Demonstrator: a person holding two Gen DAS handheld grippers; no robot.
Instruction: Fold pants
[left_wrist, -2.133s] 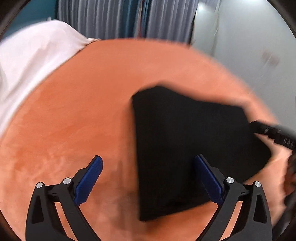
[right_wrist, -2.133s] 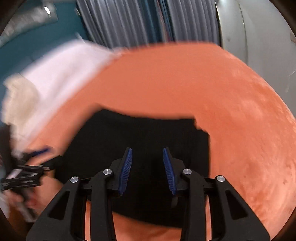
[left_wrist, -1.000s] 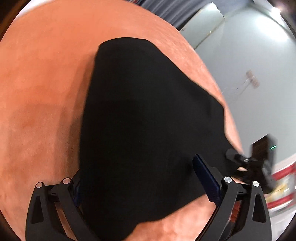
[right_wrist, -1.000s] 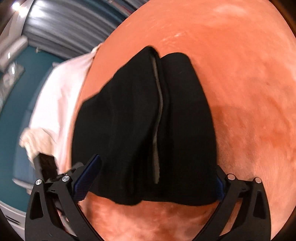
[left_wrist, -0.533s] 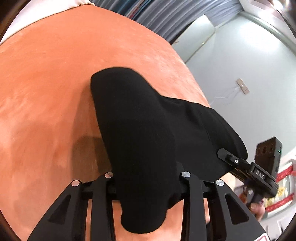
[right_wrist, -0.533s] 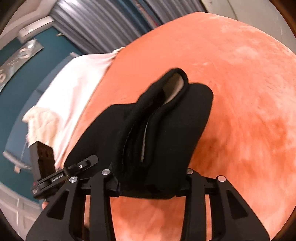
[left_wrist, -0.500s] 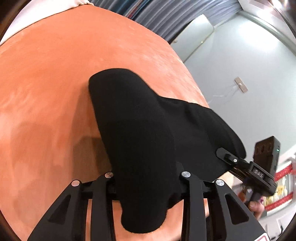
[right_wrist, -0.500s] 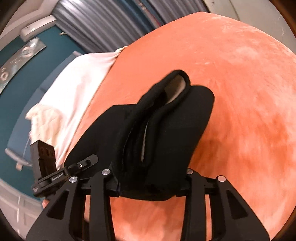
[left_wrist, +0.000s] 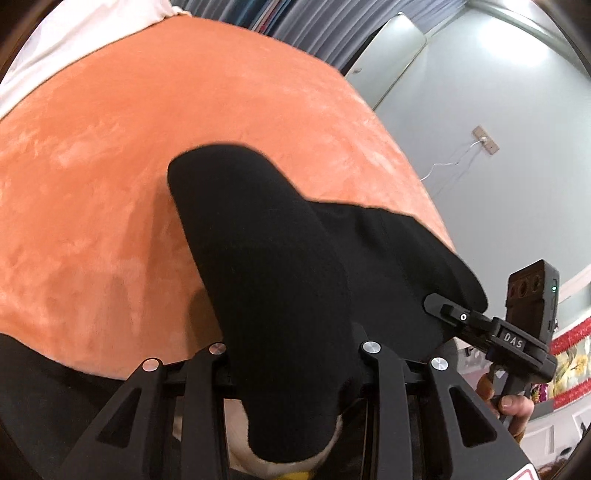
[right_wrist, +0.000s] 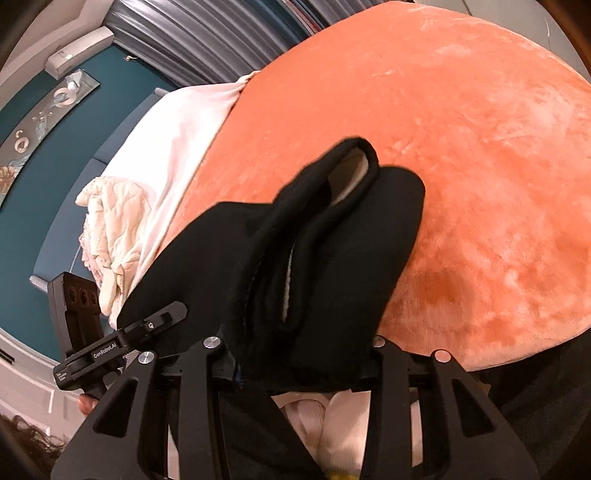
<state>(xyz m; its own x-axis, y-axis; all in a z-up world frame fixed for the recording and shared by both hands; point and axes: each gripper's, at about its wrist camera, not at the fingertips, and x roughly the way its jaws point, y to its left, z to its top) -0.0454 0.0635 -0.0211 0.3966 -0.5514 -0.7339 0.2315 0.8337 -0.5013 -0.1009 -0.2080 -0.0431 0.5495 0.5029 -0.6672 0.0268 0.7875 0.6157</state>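
Note:
The folded black pants (left_wrist: 280, 280) hang thick and bunched between both grippers, lifted above the orange bed cover (left_wrist: 110, 155). My left gripper (left_wrist: 291, 354) is shut on one end of the bundle; its fingertips are hidden in the cloth. My right gripper (right_wrist: 295, 350) is shut on the other end of the pants (right_wrist: 332, 258), whose pale inner lining shows at the fold. The right gripper also shows at the right in the left wrist view (left_wrist: 480, 325), and the left gripper at the left in the right wrist view (right_wrist: 147, 328).
The orange cover's (right_wrist: 480, 147) near edge lies just below the grippers. White bedding (right_wrist: 177, 140) and a crumpled cream cloth (right_wrist: 114, 236) lie at the bed's far side. A grey wall (left_wrist: 498, 110) and curtains (right_wrist: 221, 33) stand beyond.
Both grippers have shut on the ends of the folded pants and lifted the bundle off the cover, drawing it back toward the bed's near edge.

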